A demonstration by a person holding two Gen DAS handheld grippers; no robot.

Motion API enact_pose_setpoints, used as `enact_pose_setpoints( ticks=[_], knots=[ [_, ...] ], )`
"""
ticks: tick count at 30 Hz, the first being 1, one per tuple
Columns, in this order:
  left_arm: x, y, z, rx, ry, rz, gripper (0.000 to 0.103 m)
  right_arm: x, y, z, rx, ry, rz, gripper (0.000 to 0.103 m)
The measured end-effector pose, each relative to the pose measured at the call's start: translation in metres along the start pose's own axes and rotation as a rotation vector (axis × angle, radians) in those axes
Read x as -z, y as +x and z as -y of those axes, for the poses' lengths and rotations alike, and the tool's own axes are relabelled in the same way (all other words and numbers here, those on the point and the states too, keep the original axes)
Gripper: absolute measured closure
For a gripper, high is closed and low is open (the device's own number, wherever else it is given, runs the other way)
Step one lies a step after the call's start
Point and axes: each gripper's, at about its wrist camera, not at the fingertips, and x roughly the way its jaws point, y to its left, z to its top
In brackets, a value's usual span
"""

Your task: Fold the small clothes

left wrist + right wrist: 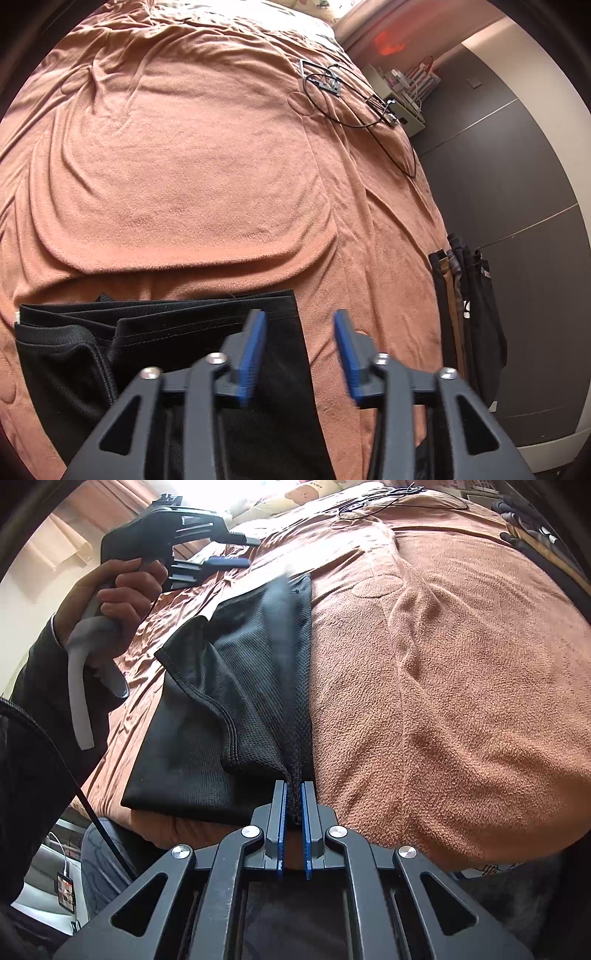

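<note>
Where the black mesh sports garment (229, 686) lies partly folded on the near part of the bed, its near corner is pinched between the blue pads of the right tongs (294, 805), whose jaws stand almost closed with only the gathered fabric between them. A hemmed flap is turned back over the flat lower layer, and the fold on the right side runs straight away from the tongs. In the left wrist view the same garment (155, 332) shows stacked hemmed edges along its far side, and its right edge ends as a clean line. The left tongs (300, 354) hang above that edge with jaws wide apart, holding nothing; the left pad sits over black cloth, the right over bare blanket. The terracotta fleece blanket (192, 177) spreads broad and unoccupied to the far side and right of the garment. A black cable (332, 107) loops near the far right edge of the bed, well apart. Dark clothes (465, 302) hang beside the bed's right edge.
</note>
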Motion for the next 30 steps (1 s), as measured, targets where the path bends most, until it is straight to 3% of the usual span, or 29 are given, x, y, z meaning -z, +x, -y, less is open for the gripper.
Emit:
enact_pose_setpoints(
  ticks=[13,30],
  knots=[
    [0.053,0.018,-0.004,-0.033,0.061,-0.114,0.055,0.003,-0.003,0.008,-0.021,0.072,0.02,0.099],
    [0.082,-0.056,-0.066,-0.116,0.015,-0.021,0.055,0.0,-0.009,-0.001,0.029,0.051,-0.003,0.096]
  ],
)
